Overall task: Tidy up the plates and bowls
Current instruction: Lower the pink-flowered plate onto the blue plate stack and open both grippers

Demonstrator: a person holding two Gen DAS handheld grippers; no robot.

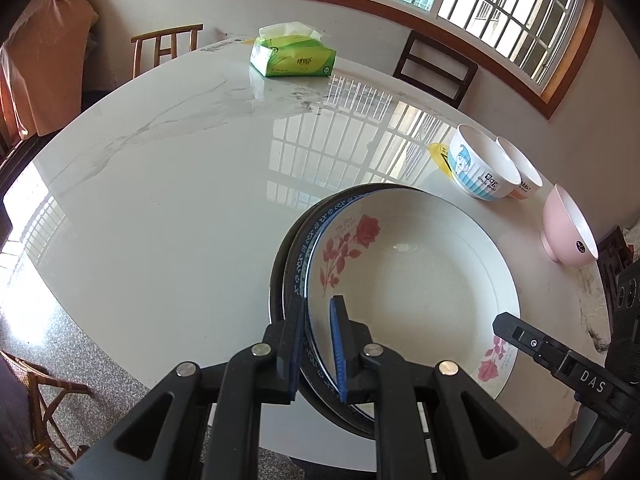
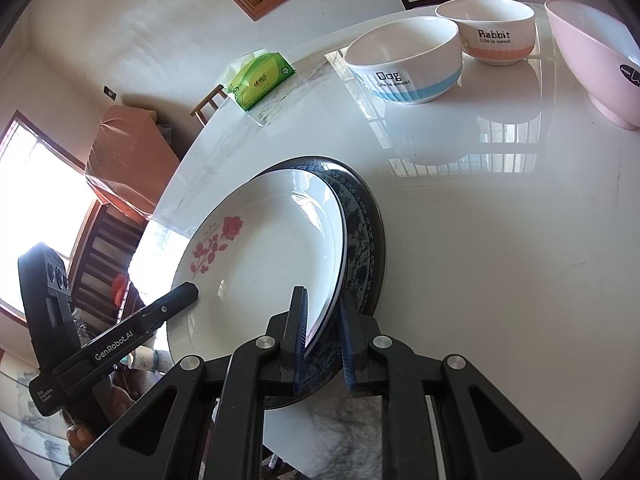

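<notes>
A stack of plates sits near the table's front edge: a white plate with red roses (image 1: pixel 420 272) on top, a blue-patterned plate (image 1: pixel 306 240) and a dark plate under it. My left gripper (image 1: pixel 318 344) is shut on the stack's left rim. My right gripper (image 2: pixel 324 332) is shut on the stack's right rim, over the rose plate (image 2: pixel 264 268) and blue plate (image 2: pixel 360 232). A blue "Dog" bowl (image 2: pixel 404 60), an orange "Rabbit" bowl (image 2: pixel 488 32) and a pink bowl (image 2: pixel 596 60) stand on the table behind.
A green tissue pack (image 1: pixel 292 54) lies at the far side of the white marble table (image 1: pixel 180 168). Chairs (image 1: pixel 436 68) stand around it. The bowls also show at the right in the left wrist view (image 1: pixel 480 168).
</notes>
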